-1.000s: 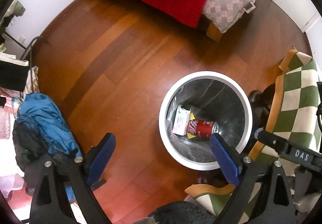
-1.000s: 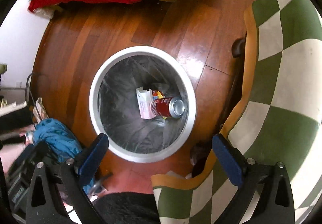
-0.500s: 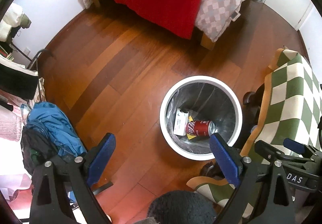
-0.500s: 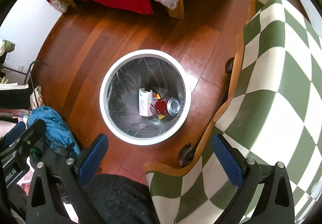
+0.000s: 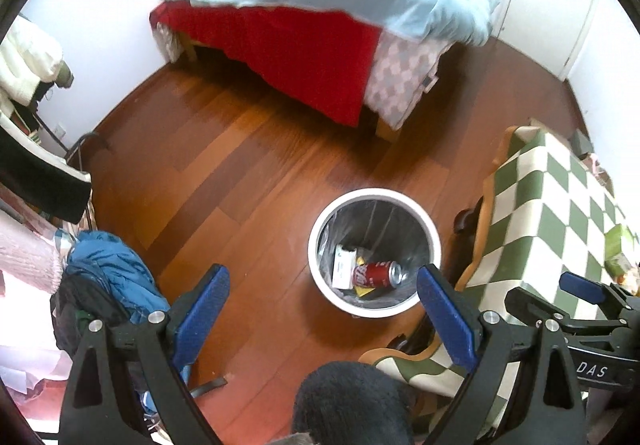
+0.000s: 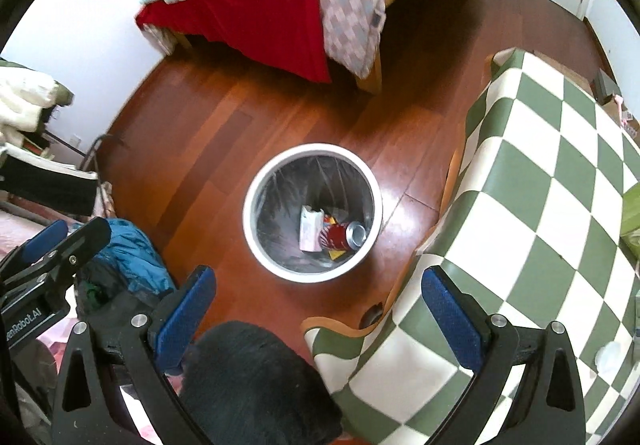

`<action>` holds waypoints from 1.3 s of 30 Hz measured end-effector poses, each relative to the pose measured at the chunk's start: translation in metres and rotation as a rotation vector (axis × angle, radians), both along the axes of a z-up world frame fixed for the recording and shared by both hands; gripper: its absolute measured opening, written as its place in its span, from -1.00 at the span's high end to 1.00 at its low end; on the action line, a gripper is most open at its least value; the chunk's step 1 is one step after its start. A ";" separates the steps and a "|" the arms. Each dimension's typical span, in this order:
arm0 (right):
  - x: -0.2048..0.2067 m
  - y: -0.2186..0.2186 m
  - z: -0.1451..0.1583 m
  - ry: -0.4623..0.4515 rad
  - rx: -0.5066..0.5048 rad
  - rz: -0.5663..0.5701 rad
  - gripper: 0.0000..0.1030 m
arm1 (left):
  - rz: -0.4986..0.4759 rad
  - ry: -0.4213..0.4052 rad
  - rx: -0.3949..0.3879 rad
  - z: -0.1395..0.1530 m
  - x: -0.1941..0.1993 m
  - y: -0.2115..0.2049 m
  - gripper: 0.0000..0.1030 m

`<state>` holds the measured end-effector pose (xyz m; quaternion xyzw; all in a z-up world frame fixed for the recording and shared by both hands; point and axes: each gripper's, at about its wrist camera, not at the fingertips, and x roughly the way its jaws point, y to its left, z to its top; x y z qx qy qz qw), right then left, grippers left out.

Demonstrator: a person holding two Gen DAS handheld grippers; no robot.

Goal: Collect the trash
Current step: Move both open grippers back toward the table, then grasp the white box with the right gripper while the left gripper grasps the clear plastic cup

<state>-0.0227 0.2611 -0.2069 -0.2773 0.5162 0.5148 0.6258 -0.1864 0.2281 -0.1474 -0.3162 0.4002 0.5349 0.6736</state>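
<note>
At the far left, a heap of blue clothing (image 5: 114, 269) lay on the wooden floor (image 5: 240, 173) beside darker garments, with white fabric draped on a rack above it near the wall. The left gripper (image 5: 322, 303) hung over the floor with its blue-padded fingers (image 5: 202, 309) spread wide and nothing between them. Farther back, a bed (image 5: 320, 45) stood against the wall, covered by a pale blue blanket over a red sheet and a checked pink-and-grey cover. Near the middle of both views stood the white-rimmed trash bin (image 5: 374, 195), lined with a clear bag, upright on the floor and well below both grippers. Inside it lay the trash: a red soda can (image 5: 378, 274) on its side, touching a white carton (image 5: 344, 267), with a scrap of yellow wrapper beneath them. In the right wrist view the same can (image 6: 342, 236) lay against the bin's right wall. A dark rounded shape at the bottom edge sat between the fingers of each camera; I could not tell what it was. The right gripper (image 6: 318, 307) was likewise wide open and empty, poised over the edge of a table draped in a green-and-cream checkered cloth (image 6: 540, 205), just right of the bin.
</note>
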 end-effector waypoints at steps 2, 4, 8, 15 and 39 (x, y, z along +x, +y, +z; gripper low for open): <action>-0.001 -0.014 0.017 -0.003 0.033 0.001 -1.00 | -0.012 -0.002 0.034 0.013 0.001 -0.010 -0.85; -0.002 -0.025 0.032 -0.005 0.062 -0.001 -1.00 | -0.020 -0.006 0.065 0.027 0.002 -0.022 -0.85; -0.003 -0.049 0.060 0.010 0.125 -0.005 -1.00 | -0.030 -0.030 0.101 0.046 0.001 -0.039 -0.85; 0.013 -0.098 0.093 0.089 0.231 -0.064 -1.00 | -0.066 -0.067 0.158 0.073 0.016 -0.072 -0.85; 0.366 -0.304 -0.016 -0.079 -0.180 -0.527 -0.44 | -0.506 0.121 -0.142 -0.109 0.363 -0.170 -0.85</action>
